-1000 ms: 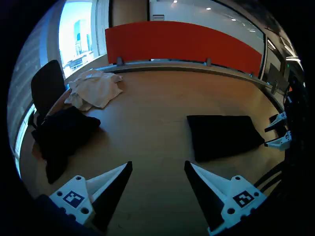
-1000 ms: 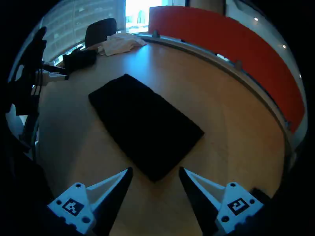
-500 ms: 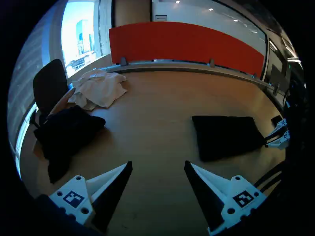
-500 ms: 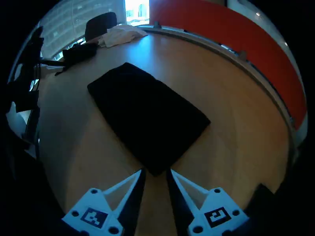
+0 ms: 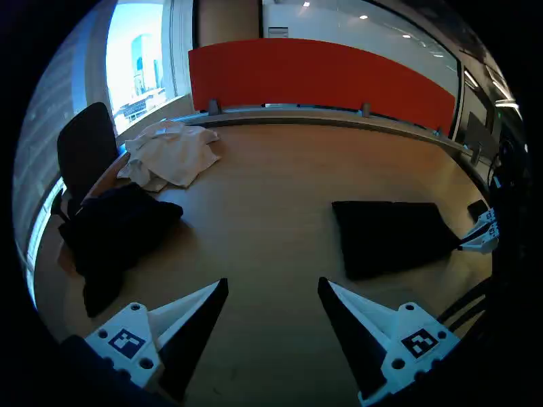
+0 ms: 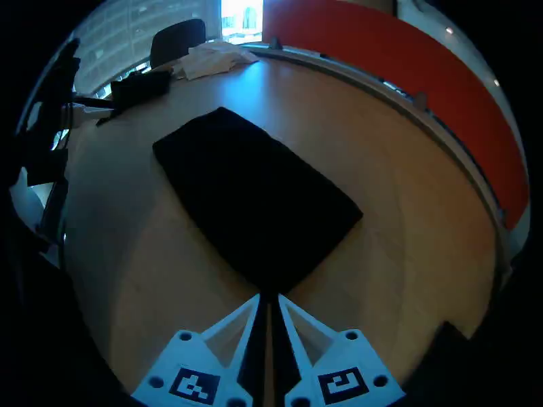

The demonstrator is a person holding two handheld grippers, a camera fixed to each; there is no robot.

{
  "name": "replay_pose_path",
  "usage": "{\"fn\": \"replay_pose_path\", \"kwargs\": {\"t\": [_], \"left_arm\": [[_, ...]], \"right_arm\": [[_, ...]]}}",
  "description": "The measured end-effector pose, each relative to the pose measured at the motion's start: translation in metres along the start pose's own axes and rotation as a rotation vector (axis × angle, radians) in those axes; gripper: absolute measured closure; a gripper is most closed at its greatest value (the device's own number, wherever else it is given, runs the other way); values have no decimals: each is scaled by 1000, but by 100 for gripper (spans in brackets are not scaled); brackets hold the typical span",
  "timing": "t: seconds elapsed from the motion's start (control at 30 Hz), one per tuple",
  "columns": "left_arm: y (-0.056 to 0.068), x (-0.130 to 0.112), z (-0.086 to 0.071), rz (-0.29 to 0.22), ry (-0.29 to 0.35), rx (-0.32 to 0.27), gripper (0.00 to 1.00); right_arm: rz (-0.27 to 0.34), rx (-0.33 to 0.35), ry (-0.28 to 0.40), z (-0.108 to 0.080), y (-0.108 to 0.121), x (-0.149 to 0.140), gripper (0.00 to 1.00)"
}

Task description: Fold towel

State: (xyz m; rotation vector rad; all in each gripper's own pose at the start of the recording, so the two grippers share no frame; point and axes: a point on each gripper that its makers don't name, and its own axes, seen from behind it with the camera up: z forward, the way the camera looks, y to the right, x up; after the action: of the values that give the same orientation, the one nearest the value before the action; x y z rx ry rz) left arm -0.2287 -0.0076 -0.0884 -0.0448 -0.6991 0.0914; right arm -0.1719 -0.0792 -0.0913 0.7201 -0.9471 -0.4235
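Left gripper view: left gripper (image 5: 271, 281) wide open, empty, over table (image 5: 271, 176). Black towel (image 5: 390, 234) flat at right, well apart, right corner drawn to a point at right gripper (image 5: 483, 234). Dark cloth pile (image 5: 115, 230) at left.

Right gripper view: right gripper (image 6: 269, 298) narrow, pinching near corner of black towel (image 6: 258, 197). Grip only at the very tip, so likely to slip on lifting. One corner held, so risk of dragging or twisting instead of folding square unless another corner taken by left gripper.

One towel (image 5: 390, 234), two heaps (image 5: 115, 230) (image 5: 173, 152) (one chair (image 5: 81, 149))
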Motion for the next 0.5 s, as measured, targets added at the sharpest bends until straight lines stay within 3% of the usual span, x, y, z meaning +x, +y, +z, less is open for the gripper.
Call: {"fn": "replay_pose_path", "kwargs": {"t": [0.5], "left_arm": [[-12,3,0,-8,7,15,2]], "right_arm": [[-79,-33,116,-25,8,69,95]]}}
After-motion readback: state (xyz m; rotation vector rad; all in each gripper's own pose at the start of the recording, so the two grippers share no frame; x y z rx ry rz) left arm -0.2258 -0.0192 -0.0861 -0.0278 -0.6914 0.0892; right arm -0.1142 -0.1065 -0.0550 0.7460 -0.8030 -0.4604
